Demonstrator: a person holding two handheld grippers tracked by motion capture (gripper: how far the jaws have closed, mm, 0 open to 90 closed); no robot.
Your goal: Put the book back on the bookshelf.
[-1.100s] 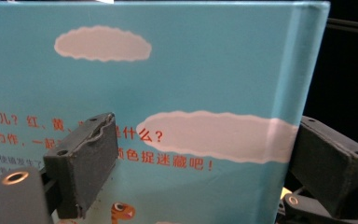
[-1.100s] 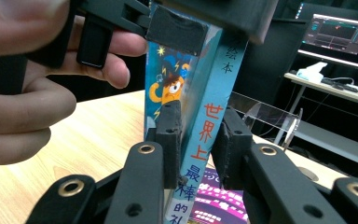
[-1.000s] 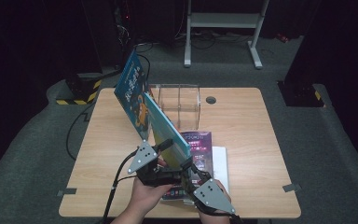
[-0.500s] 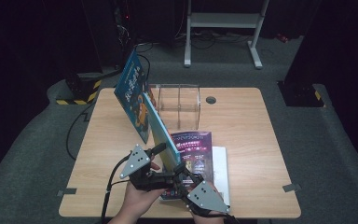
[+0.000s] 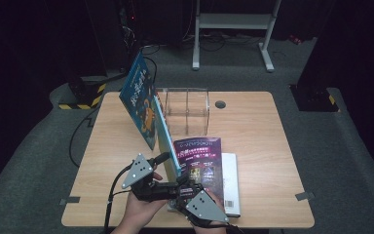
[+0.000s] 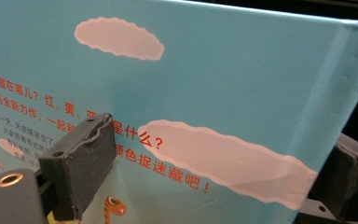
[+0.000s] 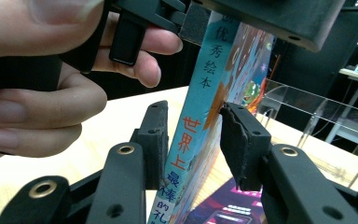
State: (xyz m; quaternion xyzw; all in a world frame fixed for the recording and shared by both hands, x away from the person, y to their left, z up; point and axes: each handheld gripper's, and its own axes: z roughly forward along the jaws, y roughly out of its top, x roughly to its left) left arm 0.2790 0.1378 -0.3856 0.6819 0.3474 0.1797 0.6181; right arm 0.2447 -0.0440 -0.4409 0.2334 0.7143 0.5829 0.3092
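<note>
While the blue picture book (image 5: 148, 114) stands tilted on its edge at the table's (image 5: 263, 146) near left, just before the clear rack (image 5: 187, 109), the left gripper (image 6: 205, 172) is clamped on its cover. The right gripper (image 7: 193, 144) straddles the spine, jaws having just been opening, pads apparently off it. Judged: book raised, not yet racked; purple book (image 5: 202, 161) and white book (image 5: 231, 180) remain flat.

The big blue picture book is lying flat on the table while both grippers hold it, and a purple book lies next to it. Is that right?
Not quite: the blue picture book isn't lying flat. The high view shows it standing up on edge, tilted, with the left gripper clamped on it. The purple book does lie flat beside it.
</note>
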